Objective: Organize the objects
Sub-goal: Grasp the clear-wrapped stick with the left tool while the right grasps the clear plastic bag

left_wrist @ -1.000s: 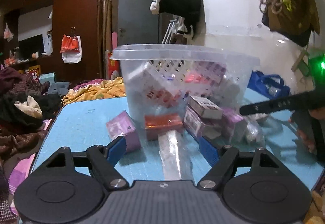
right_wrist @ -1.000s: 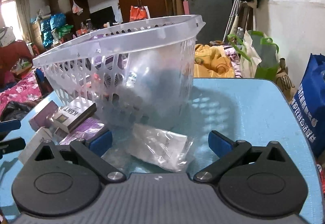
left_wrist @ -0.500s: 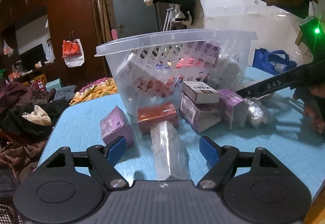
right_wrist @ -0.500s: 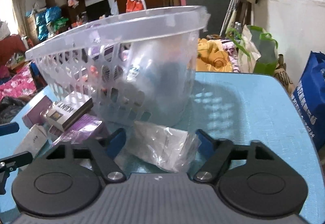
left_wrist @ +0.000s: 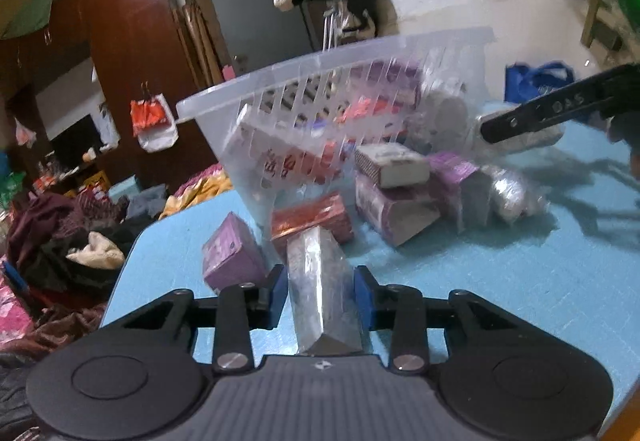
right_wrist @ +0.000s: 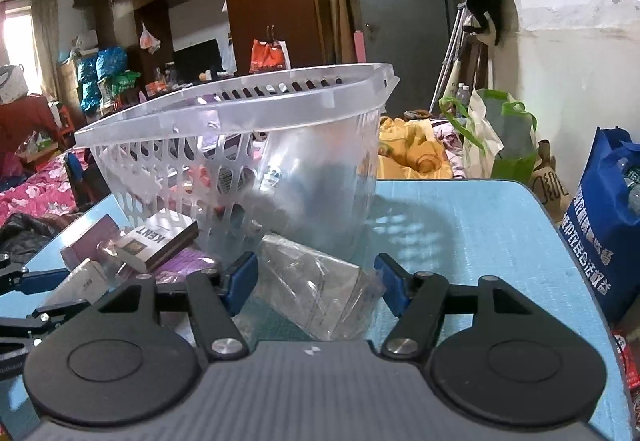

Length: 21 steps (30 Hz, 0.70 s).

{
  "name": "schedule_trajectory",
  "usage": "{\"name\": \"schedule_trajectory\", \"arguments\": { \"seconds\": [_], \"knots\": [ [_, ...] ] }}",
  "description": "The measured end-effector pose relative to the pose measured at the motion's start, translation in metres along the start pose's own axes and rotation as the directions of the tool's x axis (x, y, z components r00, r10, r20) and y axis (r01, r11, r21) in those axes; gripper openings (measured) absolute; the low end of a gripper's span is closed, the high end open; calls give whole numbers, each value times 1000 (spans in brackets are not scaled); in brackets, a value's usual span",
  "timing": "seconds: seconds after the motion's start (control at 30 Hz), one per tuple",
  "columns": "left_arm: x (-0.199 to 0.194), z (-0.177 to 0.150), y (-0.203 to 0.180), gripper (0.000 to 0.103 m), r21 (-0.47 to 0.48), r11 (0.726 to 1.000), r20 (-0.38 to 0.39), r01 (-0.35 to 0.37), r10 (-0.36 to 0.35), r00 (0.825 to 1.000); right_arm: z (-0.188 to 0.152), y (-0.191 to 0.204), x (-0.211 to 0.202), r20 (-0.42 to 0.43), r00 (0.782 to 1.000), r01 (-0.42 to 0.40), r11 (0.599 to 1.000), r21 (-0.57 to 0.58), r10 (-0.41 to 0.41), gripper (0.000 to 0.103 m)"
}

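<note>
1. Left gripper (left_wrist: 321, 291): blue pads pressed against both sides of a clear-wrapped silver pack (left_wrist: 322, 297), clenched on it just in front of the basket (left_wrist: 340, 81).
2. Right gripper (right_wrist: 316, 279): pads flanking a crinkled clear plastic packet (right_wrist: 320, 293) beside the basket (right_wrist: 240, 121); grasped or not, cannot tell.
3. Heaped at the basket's foot on the blue table (left_wrist: 500, 281): purple box (left_wrist: 232, 259), red box (left_wrist: 310, 219), KENT pack (right_wrist: 160, 241).

My left tool (left_wrist: 321, 291) grips a clear-wrapped silver packet (left_wrist: 320, 293) between its blue pads on the blue desk (left_wrist: 500, 281). Just beyond the packet, a clear basket (left_wrist: 332, 81) tilts over red and purple boxes; a purple box (left_wrist: 232, 255) lies left of the packet.
</note>
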State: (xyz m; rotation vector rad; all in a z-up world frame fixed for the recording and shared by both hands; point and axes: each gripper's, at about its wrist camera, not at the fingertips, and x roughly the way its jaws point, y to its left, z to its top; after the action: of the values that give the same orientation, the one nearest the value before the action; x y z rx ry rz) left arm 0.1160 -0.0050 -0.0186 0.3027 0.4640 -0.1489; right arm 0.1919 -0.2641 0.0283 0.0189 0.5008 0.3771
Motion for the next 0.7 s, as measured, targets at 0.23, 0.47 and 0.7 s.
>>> {"name": "schedule_trajectory", "arguments": {
  "seconds": [0.23,0.47,0.7],
  "knots": [
    [-11,-4,19,40,-107,993,96,47,-36,995,-2,2,-13,81,997,-2,1000,-3,3,67],
    [-13,-4,16,40,-94,994,117,53,-42,992,-1,3,-17,122,992,-21,1000,-15,23,67],
    [-14,-4,18,40,-103,993,125,59,-46,991,-2,4,-18,136,990,-21,1000,-19,24,67]
  ]
}}
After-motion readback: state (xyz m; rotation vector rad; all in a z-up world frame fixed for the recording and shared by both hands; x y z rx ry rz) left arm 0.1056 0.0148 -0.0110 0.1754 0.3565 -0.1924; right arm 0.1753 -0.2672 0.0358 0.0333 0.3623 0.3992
